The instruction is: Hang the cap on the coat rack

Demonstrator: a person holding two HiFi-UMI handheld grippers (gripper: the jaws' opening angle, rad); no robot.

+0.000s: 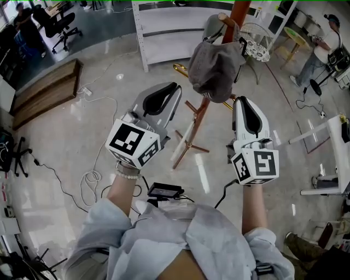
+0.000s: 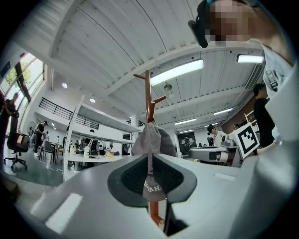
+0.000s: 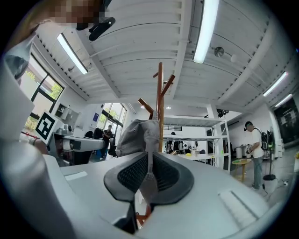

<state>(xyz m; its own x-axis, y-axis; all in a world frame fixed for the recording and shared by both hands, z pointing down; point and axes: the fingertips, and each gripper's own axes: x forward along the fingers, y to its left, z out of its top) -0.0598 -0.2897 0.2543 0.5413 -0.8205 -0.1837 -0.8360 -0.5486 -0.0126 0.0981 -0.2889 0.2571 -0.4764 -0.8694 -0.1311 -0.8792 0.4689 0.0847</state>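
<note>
Polished workshop floor (image 1: pixel 82 136) was noted beneath the coat rack (image 1: pixel 239 19). Withdrawal is judged best made straight back and low, so that the cap (image 1: pixel 216 65) is not dislodged. Fingers of the left gripper (image 1: pixel 175 87) and right gripper (image 1: pixel 240 100) were found drawn together and empty, near it. It was hung on an upper peg: grey, soft, crown sagging.

Coat rack pole (image 1: pixel 239 12) partly behind the cap (image 1: pixel 216 68), its top beyond the head view's upper edge
</note>
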